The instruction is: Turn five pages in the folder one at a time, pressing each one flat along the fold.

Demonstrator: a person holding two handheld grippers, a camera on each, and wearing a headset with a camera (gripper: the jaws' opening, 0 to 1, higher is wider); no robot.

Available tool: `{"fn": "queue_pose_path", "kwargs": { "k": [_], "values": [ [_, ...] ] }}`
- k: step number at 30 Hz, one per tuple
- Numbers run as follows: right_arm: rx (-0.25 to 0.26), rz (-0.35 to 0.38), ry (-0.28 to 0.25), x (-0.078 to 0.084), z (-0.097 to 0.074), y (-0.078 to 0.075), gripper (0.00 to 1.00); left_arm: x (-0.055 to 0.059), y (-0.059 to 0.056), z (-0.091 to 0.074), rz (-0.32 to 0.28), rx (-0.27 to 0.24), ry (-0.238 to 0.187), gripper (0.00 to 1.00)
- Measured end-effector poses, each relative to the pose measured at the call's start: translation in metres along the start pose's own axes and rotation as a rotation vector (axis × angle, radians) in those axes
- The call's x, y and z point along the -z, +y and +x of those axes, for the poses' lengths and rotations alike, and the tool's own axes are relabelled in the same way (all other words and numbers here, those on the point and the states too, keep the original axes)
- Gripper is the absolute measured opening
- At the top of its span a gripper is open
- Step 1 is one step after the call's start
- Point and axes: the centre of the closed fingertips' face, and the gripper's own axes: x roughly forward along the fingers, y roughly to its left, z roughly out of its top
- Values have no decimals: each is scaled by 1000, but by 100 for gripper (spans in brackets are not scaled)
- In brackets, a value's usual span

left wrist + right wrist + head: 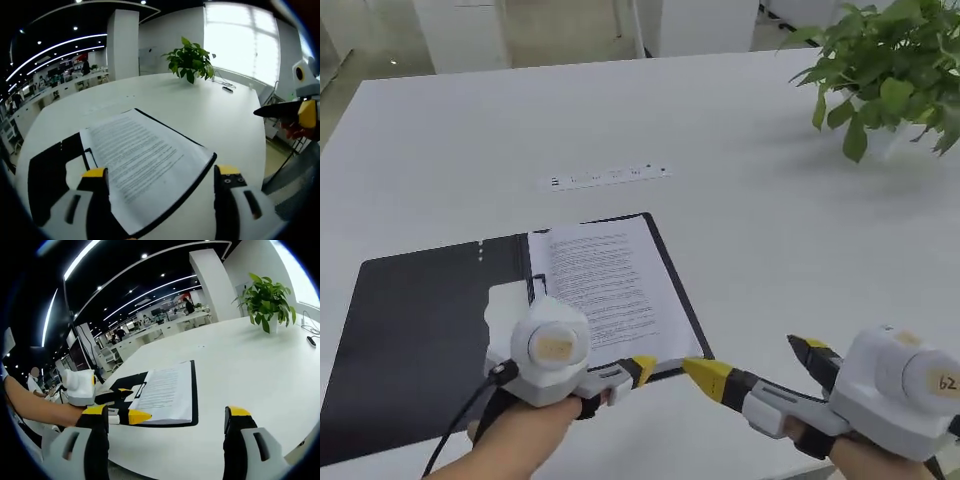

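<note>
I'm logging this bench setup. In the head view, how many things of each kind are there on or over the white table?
1 folder
1 potted plant
1 socket strip
2 tools: left tool, right tool
Total: 5

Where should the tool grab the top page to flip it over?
Probably the top page's near right corner, coming in from the right. The sheets are held by a clip along their left edge, so only the right side can lift, and that corner lies nearest the open left tool.
</note>
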Motion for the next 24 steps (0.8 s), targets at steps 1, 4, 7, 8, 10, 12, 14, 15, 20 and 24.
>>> {"fn": "queue_pose_path", "kwargs": {
  "k": [1, 4, 7, 8, 10, 12, 14, 15, 20, 24],
  "values": [
    [0, 2, -3, 0, 0, 0, 96, 0, -1, 6, 7, -7, -5, 84],
    [3, 7, -1, 1, 1, -1, 95, -1, -4, 18, 9, -18, -12, 82],
    [5, 6, -12, -2, 1, -2, 95, -3, -6, 28, 0, -27, -22, 81],
    [7, 12, -13, -2, 2, -3, 95, -4, -8, 33, -8, -28, -26, 80],
    [10, 12, -20, -3, 2, -5, 95, -3, -11, 38, -14, -32, -23, 79],
    [8, 16, -16, -2, 2, -5, 95, -1, -14, 44, -15, -31, -14, 79],
    [12, 15, -16, -2, 2, -6, 95, 1, -17, 50, -15, -33, -12, 79],
    [12, 16, -16, -2, 2, -7, 95, 2, -19, 51, -15, -32, -9, 78],
    [17, 29, -15, 0, 2, -9, 95, 15, -20, 59, 30, -55, 41, 68],
    [18, 27, -8, 1, 2, -10, 94, 16, -23, 61, 38, -56, 33, 60]
  ]
}}
